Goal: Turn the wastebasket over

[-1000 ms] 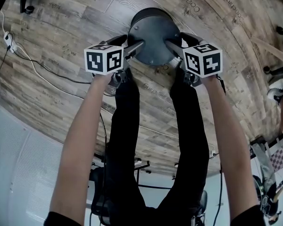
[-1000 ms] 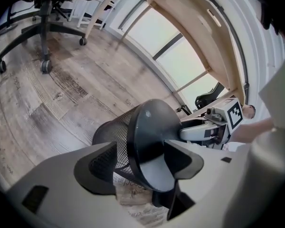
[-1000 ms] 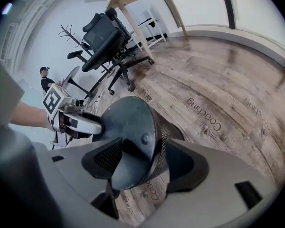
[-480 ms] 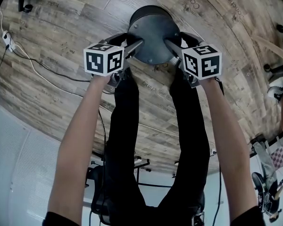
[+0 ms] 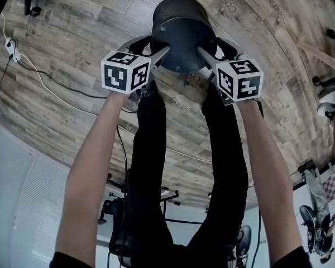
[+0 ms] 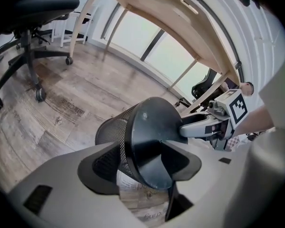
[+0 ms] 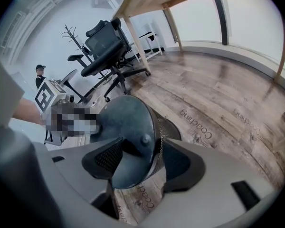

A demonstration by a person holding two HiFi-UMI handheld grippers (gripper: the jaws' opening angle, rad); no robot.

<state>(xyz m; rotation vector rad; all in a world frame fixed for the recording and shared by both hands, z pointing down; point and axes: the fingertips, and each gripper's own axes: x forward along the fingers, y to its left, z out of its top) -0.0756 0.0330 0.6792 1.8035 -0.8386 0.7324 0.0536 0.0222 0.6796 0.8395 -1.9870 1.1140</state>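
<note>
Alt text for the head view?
A dark wire-mesh wastebasket, tipped with its solid round base toward the camera, is held at the base's edge by the left gripper, whose jaws have just been closing on it, and the right gripper. Behind it, wood-plank floor.

light: bright daylight, seemingly from windows (image 6: 137, 37) | edges: fisheye-warped, dark | focus: sharp

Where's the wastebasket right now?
The wastebasket is top centre in the head view, tilted over the wood floor, its base rim gripped by the left tool and right tool on either side; the left jaws have just been closing on it.
</note>
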